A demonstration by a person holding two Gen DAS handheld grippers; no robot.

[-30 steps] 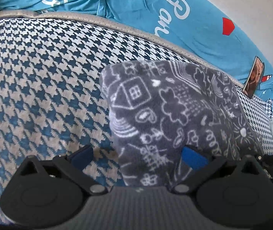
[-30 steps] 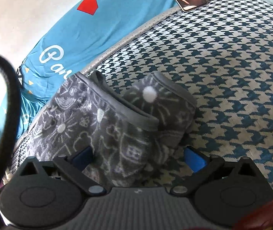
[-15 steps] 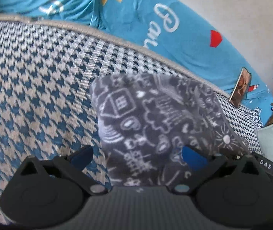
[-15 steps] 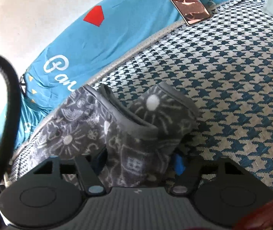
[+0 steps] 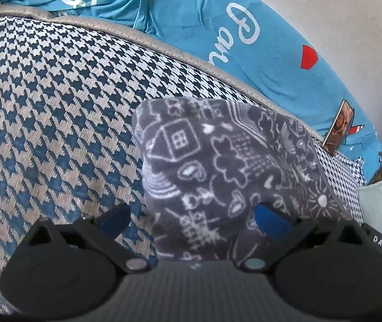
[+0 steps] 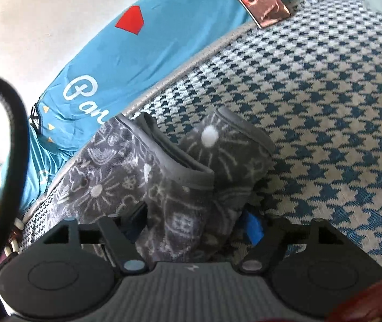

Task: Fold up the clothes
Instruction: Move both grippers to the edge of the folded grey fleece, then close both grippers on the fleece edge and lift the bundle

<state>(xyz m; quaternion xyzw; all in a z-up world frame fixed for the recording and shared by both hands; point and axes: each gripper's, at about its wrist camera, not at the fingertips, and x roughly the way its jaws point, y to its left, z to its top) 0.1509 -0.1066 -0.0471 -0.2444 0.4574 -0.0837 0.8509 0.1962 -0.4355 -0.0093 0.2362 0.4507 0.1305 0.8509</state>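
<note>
A grey fleece garment (image 5: pixel 217 161) printed with white doodles lies folded on the houndstooth bed cover (image 5: pixel 56 107). My left gripper (image 5: pixel 191 220) is open at its near edge; the cloth fills the gap and drapes against the right blue fingertip (image 5: pixel 269 222). In the right wrist view the same garment (image 6: pixel 164 177) shows its banded hems bunched upward. My right gripper (image 6: pixel 195 222) is shut on that bunched end, with fleece squeezed between the fingers and the left pad mostly hidden.
A bright blue sheet (image 5: pixel 217 26) with white lettering runs along the far edge against a pale wall. A phone (image 6: pixel 258 2) lies on it. A black cable (image 6: pixel 16 134) loops at the left. Pale folded cloth (image 5: pixel 379 201) sits at the right.
My right gripper has closed its fingers on the garment's bunched end and lifted it slightly. The left gripper stayed open at the garment's edge, shifting only a little.
</note>
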